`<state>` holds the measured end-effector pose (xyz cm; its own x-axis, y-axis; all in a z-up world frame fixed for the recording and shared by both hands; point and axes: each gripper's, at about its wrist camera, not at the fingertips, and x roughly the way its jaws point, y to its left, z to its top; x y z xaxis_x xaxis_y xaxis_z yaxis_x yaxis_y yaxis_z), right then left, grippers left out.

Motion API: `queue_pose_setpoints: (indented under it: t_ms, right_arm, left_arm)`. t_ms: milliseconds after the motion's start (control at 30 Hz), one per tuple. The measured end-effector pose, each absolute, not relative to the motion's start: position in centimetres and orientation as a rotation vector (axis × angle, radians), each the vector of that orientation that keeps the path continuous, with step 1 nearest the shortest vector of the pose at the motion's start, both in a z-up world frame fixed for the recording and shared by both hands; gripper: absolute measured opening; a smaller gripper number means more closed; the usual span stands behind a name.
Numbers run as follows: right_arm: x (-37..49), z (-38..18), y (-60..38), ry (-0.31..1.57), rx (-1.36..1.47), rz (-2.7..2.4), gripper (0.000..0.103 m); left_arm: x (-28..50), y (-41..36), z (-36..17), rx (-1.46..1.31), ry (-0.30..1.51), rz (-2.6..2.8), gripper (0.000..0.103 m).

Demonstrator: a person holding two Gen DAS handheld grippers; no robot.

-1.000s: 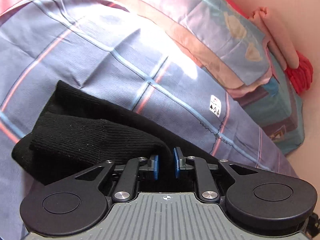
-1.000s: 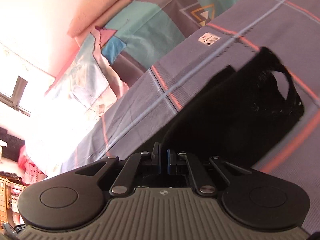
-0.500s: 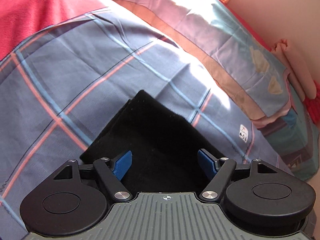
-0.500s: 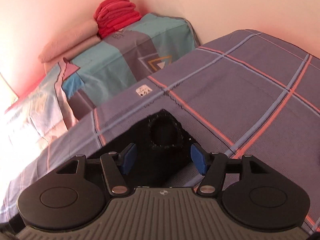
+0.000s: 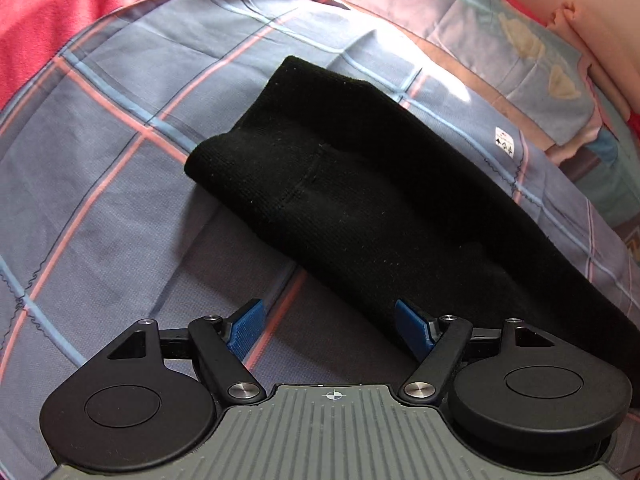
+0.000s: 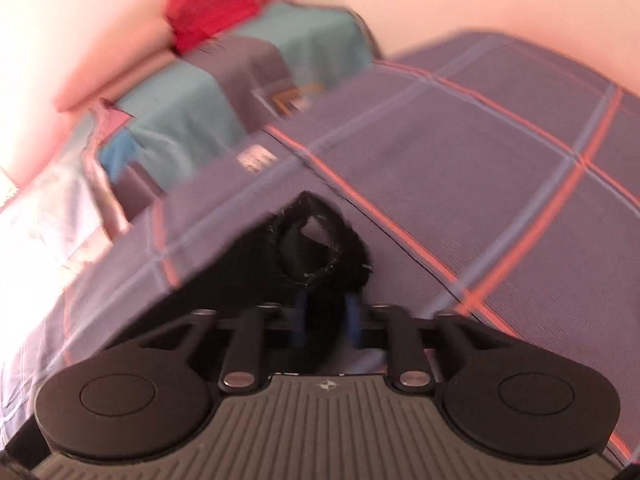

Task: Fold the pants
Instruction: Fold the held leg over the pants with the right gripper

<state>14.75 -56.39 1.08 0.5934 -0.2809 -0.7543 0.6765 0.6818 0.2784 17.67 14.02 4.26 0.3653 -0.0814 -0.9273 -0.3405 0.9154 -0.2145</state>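
Observation:
The black knit pants (image 5: 360, 200) lie folded in a long band on the plaid bedspread (image 5: 120, 200). My left gripper (image 5: 334, 326) is open and empty, just in front of the near edge of the pants; its right finger (image 5: 412, 326) touches or overlaps the fabric. In the blurred right wrist view, the other end of the pants (image 6: 316, 252) shows a round opening. My right gripper (image 6: 327, 320) is nearly closed, with black fabric between its blue pads.
Patterned pillows (image 5: 540, 60) lie along the wall past the pants. A red blanket (image 5: 44, 28) lies at the far left. Folded red cloth (image 6: 212, 12) sits on a teal pillow (image 6: 224, 92) by the wall.
My left gripper opened and let go of the pants, then drew back so more of them shows. My right gripper opened half a second ago and has since closed on the pants' end.

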Motion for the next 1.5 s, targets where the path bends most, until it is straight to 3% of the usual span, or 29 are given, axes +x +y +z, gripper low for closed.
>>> queue_pose_setpoints:
  t_ms: [33,133,300,400,500,600,733,800,833,867,1133,1200,1233,1267,1433,1500]
  right_arm:
    - [14.5,2.2,-55.7,0.700,0.516,-0.633,0.050]
    - [14.9,4.9,-51.2,0.634,0.303,-0.496,0.058]
    - [17.8,6.0,-37.1,0.756,0.124,0.188,0.062]
    - [20.2,4.7,-28.8,0.875,0.123,0.566,0.045]
    - [23.9,1.6,-23.6,0.995,0.144,0.681,0.036]
    - [27.3,1.2,-23.7,0.891,0.086,0.310,0.009]
    - [27.7,4.1,-22.1,0.763,0.065,0.355,0.019]
    - [27.7,5.3,-18.5,0.746,0.001,0.531,0.038]
    - [27.8,5.7,-16.2,0.738,-0.032,0.620,0.058]
    - [27.7,6.1,-13.7,0.724,-0.057,0.709,0.068]
    - [29.5,4.4,3.7,0.659,-0.255,0.933,0.071]
    - [29.7,3.1,5.6,0.647,-0.286,0.916,0.060]
    - [29.5,2.7,6.1,0.652,-0.305,0.920,0.020]
    - [28.8,2.7,6.1,0.630,-0.320,0.938,0.008]
    - [24.1,7.8,2.9,0.469,-0.219,1.218,0.008]
    - [24.6,7.2,4.0,0.509,-0.250,1.213,0.008]
  left_arm:
    - [17.4,13.9,4.5,-0.396,1.191,0.178,0.103]
    - [16.9,13.6,4.7,-0.352,1.187,0.176,0.103]
    - [17.6,13.3,3.4,-0.339,1.205,0.142,0.103]
    - [18.0,13.0,2.8,-0.349,1.220,0.121,0.103]
    - [17.8,12.8,2.8,-0.317,1.223,0.083,0.103]
    - [16.9,13.4,2.9,-0.287,1.217,0.070,0.103]
    - [15.2,14.8,2.7,-0.297,1.200,0.067,0.103]
    - [14.5,15.3,2.5,-0.303,1.188,0.069,0.103]
    - [14.2,15.5,2.5,-0.301,1.181,0.073,0.103]
    - [14.0,15.6,2.5,-0.300,1.176,0.081,0.103]
    - [12.2,17.2,3.3,-0.357,1.131,0.100,0.103]
    - [11.8,17.6,3.3,-0.380,1.125,0.111,0.103]
    - [11.5,17.9,3.3,-0.391,1.124,0.117,0.103]
    - [11.3,18.1,3.3,-0.399,1.123,0.122,0.103]
    - [10.5,18.8,3.3,-0.437,1.102,0.109,0.103]
    - [10.4,18.9,3.1,-0.440,1.099,0.106,0.103]
